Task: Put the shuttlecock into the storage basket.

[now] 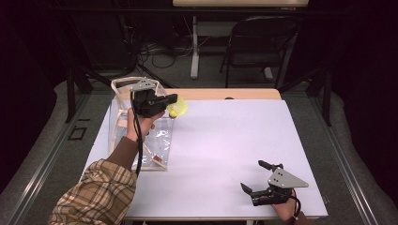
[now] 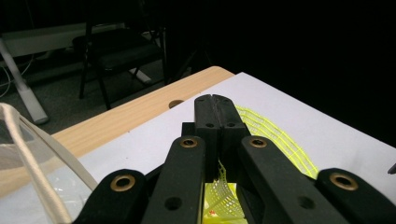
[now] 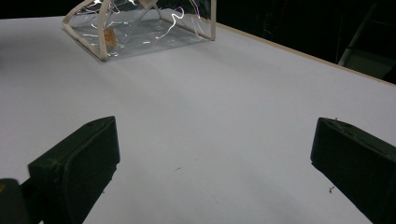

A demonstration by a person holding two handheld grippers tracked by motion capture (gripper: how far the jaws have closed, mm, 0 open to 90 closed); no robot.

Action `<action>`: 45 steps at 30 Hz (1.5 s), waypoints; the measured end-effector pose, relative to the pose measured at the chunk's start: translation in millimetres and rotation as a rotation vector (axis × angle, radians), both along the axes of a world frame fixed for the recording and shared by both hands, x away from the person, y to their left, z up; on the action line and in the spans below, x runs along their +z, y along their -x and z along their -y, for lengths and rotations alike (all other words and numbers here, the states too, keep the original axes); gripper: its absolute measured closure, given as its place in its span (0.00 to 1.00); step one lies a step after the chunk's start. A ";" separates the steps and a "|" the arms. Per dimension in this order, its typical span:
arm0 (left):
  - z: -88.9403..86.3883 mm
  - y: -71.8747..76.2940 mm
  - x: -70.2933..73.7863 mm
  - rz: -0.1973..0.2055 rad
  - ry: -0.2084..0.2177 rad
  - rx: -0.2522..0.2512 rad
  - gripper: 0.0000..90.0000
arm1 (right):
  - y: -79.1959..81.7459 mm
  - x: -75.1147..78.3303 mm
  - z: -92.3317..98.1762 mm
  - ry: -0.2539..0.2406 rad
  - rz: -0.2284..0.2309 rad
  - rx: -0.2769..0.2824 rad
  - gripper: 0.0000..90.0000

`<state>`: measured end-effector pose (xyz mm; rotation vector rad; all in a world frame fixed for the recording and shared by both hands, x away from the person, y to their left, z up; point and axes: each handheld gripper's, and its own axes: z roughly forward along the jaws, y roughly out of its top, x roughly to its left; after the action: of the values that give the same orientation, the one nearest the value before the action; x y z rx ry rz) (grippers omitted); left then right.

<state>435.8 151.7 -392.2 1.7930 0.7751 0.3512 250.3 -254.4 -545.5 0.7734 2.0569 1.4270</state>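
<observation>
My left gripper [image 2: 215,105] has its jaws pinched tight together on a yellow mesh bag [image 2: 275,135]. The netting bunches between the pads and hangs below them, seen through the gap as a crumpled fold. In the high view the left gripper [image 1: 172,99] holds the mesh bag [image 1: 179,108] lifted off the table [image 1: 225,136], just beside the upper right edge of the clear plastic tote [image 1: 141,126] with cream trim. Judging by how it crumples, the mesh is very light, soft and limp, with no shape of its own. Likely not fragile, but the open weave could snag on a jaw edge or the tote rim. Best gripped on a gathered bunch, as now. My right gripper [image 1: 263,180] rests on the table near its front right corner, jaws spread wide, nothing between them.
</observation>
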 end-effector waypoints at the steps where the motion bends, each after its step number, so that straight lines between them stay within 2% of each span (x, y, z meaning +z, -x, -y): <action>1: -0.5 -0.2 1.1 0.002 0.001 0.001 1.00 | 0.0 0.0 -0.1 -0.001 -0.001 0.001 0.01; 25: -18.1 -11.3 23.3 0.025 0.030 0.046 1.00 | 0.0 -0.2 0.0 -0.001 0.000 0.000 0.01; 45: -34.1 -11.7 47.3 0.076 0.068 0.082 1.00 | -0.2 -0.3 0.0 0.001 -0.001 0.000 0.01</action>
<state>447.5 185.9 -344.9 1.6776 0.7991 0.4395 250.4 -254.5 -545.8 0.7739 2.0580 1.4252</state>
